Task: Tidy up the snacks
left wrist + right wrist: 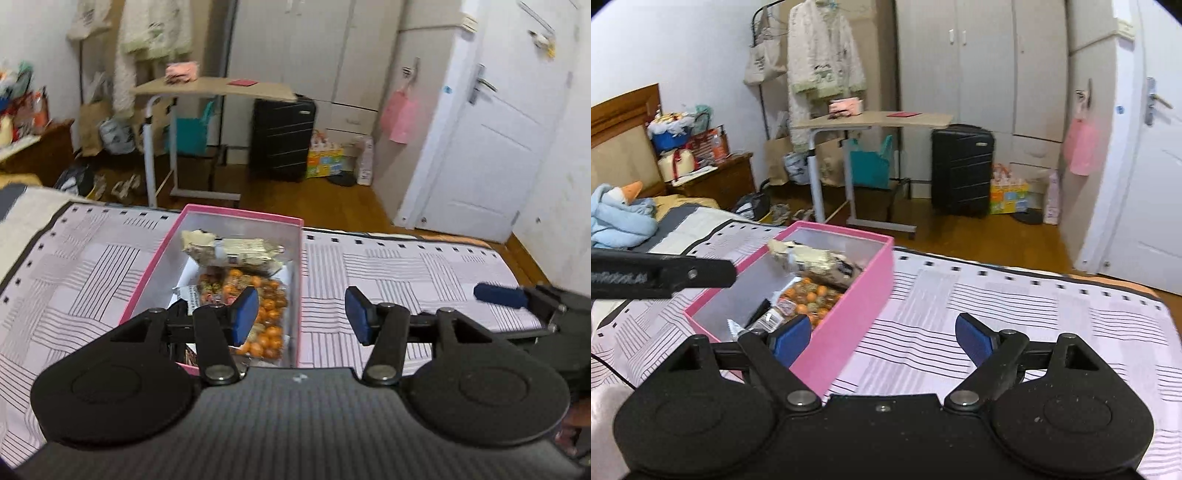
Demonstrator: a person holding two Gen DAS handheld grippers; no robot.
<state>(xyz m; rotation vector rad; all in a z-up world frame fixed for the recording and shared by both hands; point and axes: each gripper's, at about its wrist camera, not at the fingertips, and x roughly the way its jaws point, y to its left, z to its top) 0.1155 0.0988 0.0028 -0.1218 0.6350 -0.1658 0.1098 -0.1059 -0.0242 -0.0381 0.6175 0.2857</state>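
Left gripper: your left gripper has its jaws apart with nothing between the pads; it hangs above the near end of the box, touching nothing.
Right gripper: your right gripper stands wide open and empty, just right of the box's near corner, its left pad in front of the pink wall.
Box: the pink box lies open on the striped bedspread, long side running away from you.
Snacks: an orange snack bag fills the middle, a pale wrapper lies at the far end, small packets at the near end.
Edges: the bed's far edge runs right behind the box, with wooden floor beyond.
Open room: bare bedspread spreads to the right of the box; your left gripper's arm crosses the left side in the right wrist view.
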